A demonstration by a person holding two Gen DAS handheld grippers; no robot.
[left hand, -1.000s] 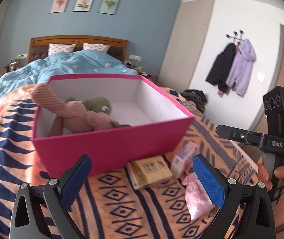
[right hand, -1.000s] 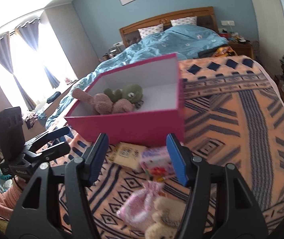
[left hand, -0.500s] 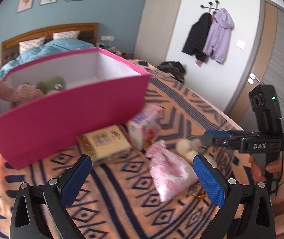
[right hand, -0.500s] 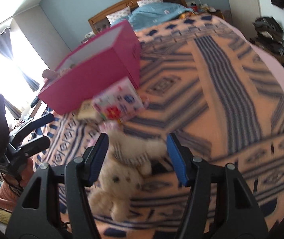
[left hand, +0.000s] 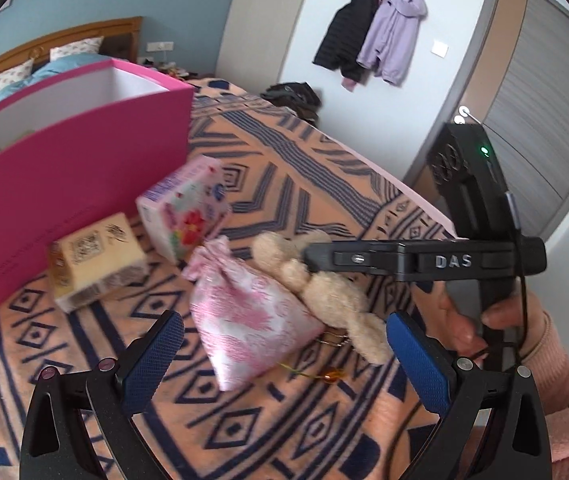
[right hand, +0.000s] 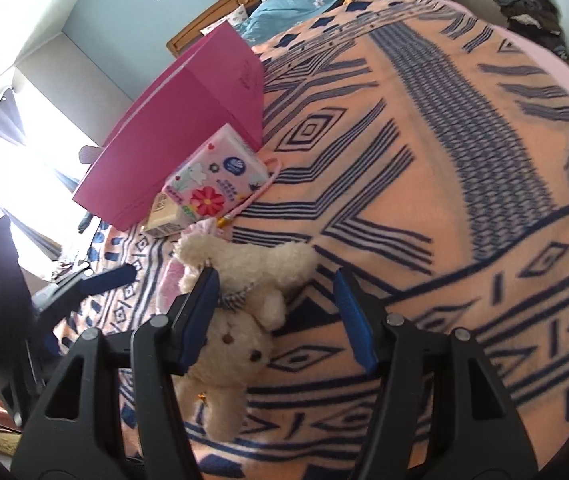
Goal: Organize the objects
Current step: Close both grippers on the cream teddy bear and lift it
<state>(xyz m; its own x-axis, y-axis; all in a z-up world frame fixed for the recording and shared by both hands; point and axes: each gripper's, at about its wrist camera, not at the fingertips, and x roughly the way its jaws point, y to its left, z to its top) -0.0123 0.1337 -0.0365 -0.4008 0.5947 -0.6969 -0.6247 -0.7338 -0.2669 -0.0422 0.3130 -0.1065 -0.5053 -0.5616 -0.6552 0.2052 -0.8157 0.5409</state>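
A cream plush bear [right hand: 240, 340] lies on the patterned blanket [right hand: 424, 200], and my right gripper [right hand: 276, 276] straddles its body. The jaws are closing; the left pad touches the fur and the right pad stands clear. Beside the bear lies a pink fabric pouch [left hand: 244, 312], with my left gripper [left hand: 280, 320] open just above and around it. Behind them a floral tissue pack [left hand: 184, 208] and a small beige box [left hand: 92, 256] lean by the pink storage box [left hand: 84, 168]. In the left wrist view the bear [left hand: 324, 288] is partly hidden by the right gripper's finger.
An amber bead charm [left hand: 332, 376] on a cord lies by the pouch. Coats [left hand: 372, 28] hang on the far wall next to a grey door [left hand: 524, 100]. A pile of dark clothes [left hand: 292, 94] sits beyond the bed edge. A bright window [right hand: 4, 160] is left.
Both grippers have swung away from the pink box and dropped toward the blanket. The right one now straddles the bear; the left one has come over the pink pouch.
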